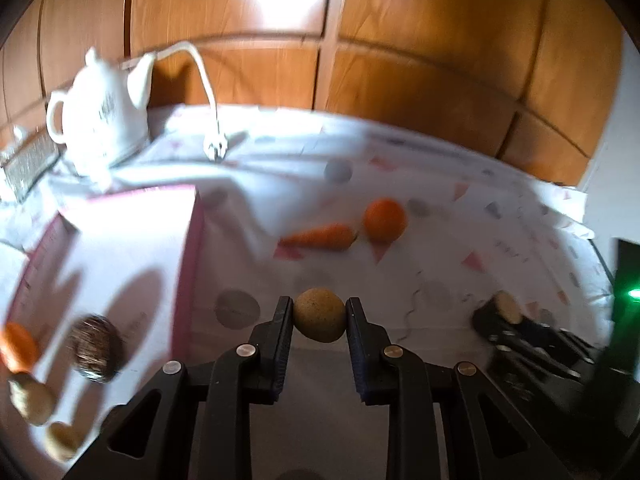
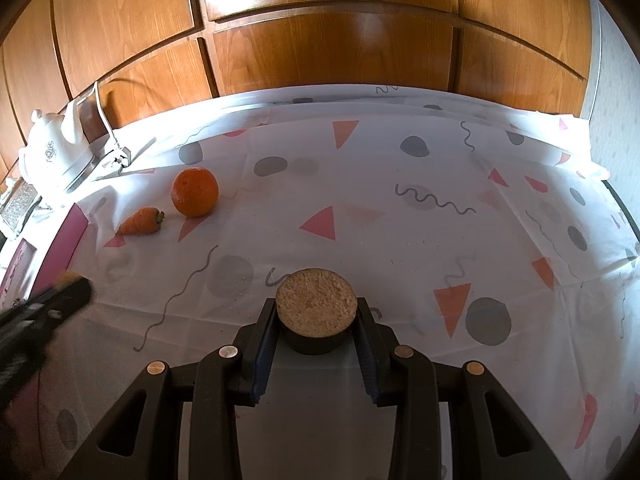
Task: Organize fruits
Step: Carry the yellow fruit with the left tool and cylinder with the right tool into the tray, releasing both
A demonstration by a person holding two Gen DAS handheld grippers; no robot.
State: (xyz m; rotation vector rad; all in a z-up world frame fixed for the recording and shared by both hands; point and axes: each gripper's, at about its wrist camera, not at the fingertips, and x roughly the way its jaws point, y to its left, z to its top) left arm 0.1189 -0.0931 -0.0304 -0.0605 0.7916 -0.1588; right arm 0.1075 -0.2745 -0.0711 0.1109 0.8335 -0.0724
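Note:
My left gripper (image 1: pixel 319 314) is shut on a small tan round fruit (image 1: pixel 319 314), held above the patterned cloth beside a pink-rimmed tray (image 1: pixel 188 264). The tray holds a brown scaly fruit (image 1: pixel 94 347), an orange piece (image 1: pixel 18 346) and tan round pieces (image 1: pixel 32 398). My right gripper (image 2: pixel 317 312) is shut on a round tan-topped, dark-sided piece (image 2: pixel 316 306); it also shows in the left wrist view (image 1: pixel 498 312). An orange (image 2: pixel 195 191) and a carrot (image 2: pixel 141 222) lie on the cloth at the left. My left gripper shows blurred at the left edge of the right wrist view (image 2: pixel 70 286).
A white teapot (image 1: pixel 102 114) and a white cable with plug (image 1: pixel 214 146) stand at the table's back left. A glittery box (image 1: pixel 28 162) is at the far left. Wooden cabinet doors (image 2: pixel 320 40) run behind the table. The patterned tablecloth (image 2: pixel 400 220) covers the table.

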